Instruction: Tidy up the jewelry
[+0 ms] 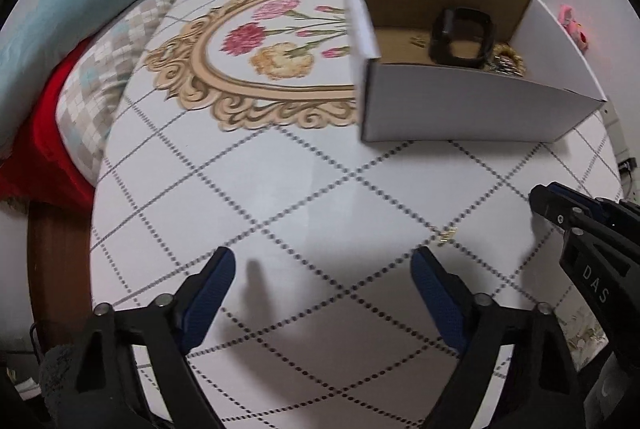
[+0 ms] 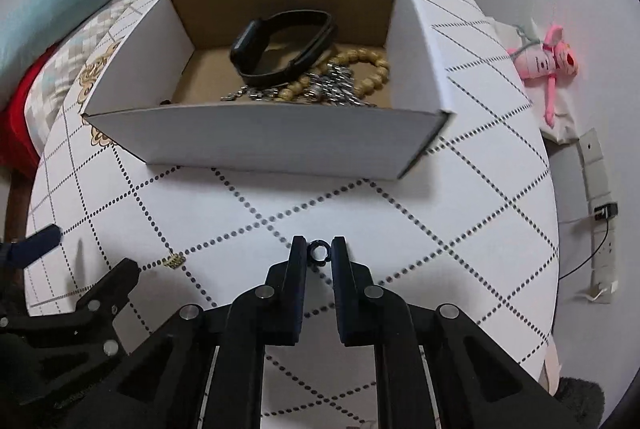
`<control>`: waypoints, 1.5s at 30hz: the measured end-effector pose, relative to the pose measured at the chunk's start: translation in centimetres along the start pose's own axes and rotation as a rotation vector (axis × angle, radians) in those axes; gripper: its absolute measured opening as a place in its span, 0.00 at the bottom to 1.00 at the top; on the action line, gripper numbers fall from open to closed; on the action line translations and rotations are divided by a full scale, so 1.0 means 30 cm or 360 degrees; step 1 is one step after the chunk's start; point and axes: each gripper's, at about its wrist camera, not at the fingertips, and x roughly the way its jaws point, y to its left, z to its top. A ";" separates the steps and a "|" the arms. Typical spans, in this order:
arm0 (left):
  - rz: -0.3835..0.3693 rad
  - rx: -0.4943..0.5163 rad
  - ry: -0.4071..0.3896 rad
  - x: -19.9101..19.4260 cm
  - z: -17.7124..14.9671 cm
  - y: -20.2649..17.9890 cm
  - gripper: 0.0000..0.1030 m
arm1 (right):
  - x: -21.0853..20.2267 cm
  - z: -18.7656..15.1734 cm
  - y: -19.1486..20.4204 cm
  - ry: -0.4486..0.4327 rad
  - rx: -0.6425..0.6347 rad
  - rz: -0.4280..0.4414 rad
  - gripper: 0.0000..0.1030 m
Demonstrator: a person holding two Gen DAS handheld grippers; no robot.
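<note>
My right gripper [image 2: 319, 249] is shut on a small dark ring [image 2: 319, 252] and holds it just in front of the white cardboard box [image 2: 272, 141]. The box holds a black watch [image 2: 280, 47], a wooden bead bracelet [image 2: 368, 63] and a silver chain [image 2: 332, 89]. A small gold piece of jewelry [image 2: 174, 261] lies on the table to the left; in the left wrist view it [image 1: 446, 235] lies just past my right finger. My left gripper [image 1: 322, 269] is open and empty above the table. The box [image 1: 460, 109] and the watch [image 1: 462, 35] show far right there.
The round table [image 1: 280, 189] has a white cloth with dotted diamonds and a flower print [image 1: 272, 45]. A bed with blue and checked bedding [image 1: 80, 21] lies to the left. A pink plush toy [image 2: 548, 59] and a power strip [image 2: 600, 213] are on the right.
</note>
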 end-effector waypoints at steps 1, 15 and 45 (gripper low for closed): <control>-0.0012 0.0009 -0.0004 -0.001 0.003 -0.007 0.85 | -0.014 -0.003 -0.014 -0.0006 0.0017 0.0002 0.12; -0.0134 0.0187 -0.0003 0.002 0.020 -0.182 0.38 | -0.088 -0.022 -0.176 -0.0023 0.0191 -0.0002 0.12; -0.0510 0.0017 -0.0180 -0.272 0.335 -0.070 0.07 | -0.328 0.287 -0.145 -0.0252 0.0213 0.0304 0.12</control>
